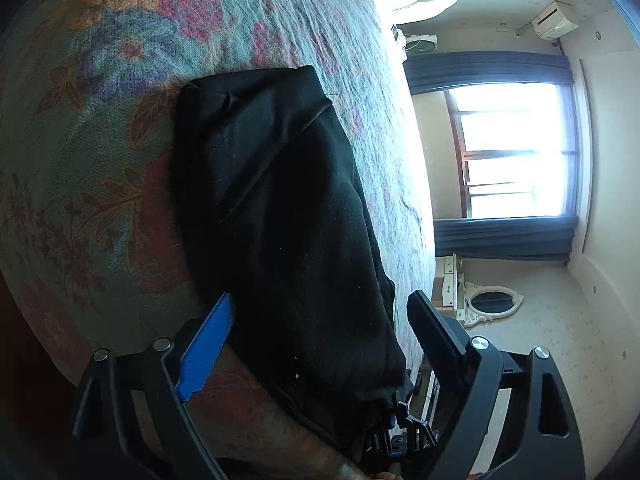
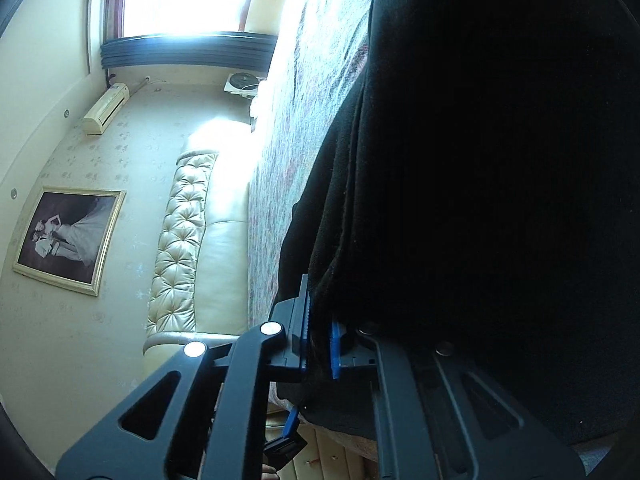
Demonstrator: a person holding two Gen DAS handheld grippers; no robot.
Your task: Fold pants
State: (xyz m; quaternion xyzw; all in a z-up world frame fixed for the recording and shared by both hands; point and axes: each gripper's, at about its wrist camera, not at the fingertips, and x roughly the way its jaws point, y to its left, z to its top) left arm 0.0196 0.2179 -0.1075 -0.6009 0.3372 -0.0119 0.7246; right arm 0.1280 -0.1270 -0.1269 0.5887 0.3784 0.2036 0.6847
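Left wrist view: the black folded fabric pants [image 1: 280, 216] lie lengthwise near the bed's [image 1: 100, 140] edge, running ahead between the wide-open left gripper [image 1: 320, 320], while the right gripper [image 2: 320, 344] pinches their hem.
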